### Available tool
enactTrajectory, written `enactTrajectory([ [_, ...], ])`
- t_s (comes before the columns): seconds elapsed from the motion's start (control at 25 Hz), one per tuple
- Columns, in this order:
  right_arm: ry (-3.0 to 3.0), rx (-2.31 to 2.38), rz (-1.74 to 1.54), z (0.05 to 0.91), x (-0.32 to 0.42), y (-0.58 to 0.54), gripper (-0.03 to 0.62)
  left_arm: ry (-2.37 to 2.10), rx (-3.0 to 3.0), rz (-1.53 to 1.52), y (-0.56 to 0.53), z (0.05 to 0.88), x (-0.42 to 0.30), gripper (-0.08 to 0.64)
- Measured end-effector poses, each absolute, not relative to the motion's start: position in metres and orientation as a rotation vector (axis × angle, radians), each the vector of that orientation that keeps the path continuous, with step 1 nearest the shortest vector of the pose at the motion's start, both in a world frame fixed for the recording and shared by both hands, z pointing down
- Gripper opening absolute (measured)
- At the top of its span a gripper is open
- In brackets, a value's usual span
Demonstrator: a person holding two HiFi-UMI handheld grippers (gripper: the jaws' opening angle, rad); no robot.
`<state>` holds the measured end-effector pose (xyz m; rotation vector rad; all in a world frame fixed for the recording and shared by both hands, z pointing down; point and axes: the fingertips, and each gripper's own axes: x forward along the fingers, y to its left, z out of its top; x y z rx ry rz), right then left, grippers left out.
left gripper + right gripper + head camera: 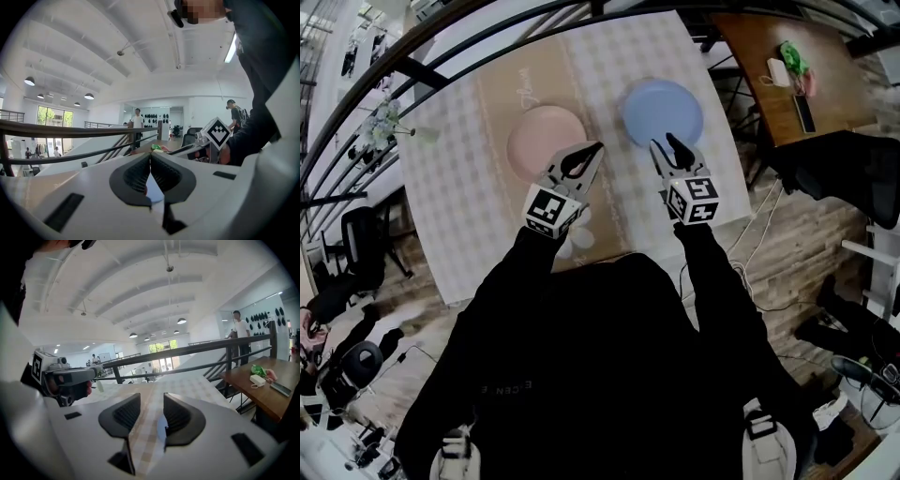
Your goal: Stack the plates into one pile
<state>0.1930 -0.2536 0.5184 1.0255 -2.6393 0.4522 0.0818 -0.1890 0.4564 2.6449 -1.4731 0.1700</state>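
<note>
Two plates lie on the table with the checked cloth (pixel 459 187): a pink plate (pixel 539 141) near the middle and a blue plate (pixel 663 111) to its right. My left gripper (pixel 596 148) hovers by the pink plate's right rim, its tips meeting with nothing between them. In the left gripper view its own jaws (pixel 150 157) touch at the tips. My right gripper (pixel 664 142) hangs over the blue plate's near edge. It is open in the right gripper view (pixel 152 401), where cloth and a sliver of the blue plate (pixel 161 427) show through the gap.
A brown wooden table (pixel 769 84) at the right holds a green item (pixel 792 56), a white item and a dark phone. A black railing (pixel 441 56) curves along the far side. Small white things (pixel 574 236) lie near the table's front edge. A vase of flowers (pixel 386 124) stands at the left.
</note>
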Motion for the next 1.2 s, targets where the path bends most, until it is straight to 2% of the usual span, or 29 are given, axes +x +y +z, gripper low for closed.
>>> enactTrajectory([
  [0.68, -2.445, 1.297, 0.567, 0.587, 0.292, -0.323, 0.166, -1.317, 2.681, 0.203, -0.256, 0.497, 0.146, 0.020],
  [1.2, -2.322, 1.349, 0.666, 0.647, 0.319, -0.360, 0.190, -1.244, 2.673, 0.257, -0.294, 0.531, 0.173, 0.020],
])
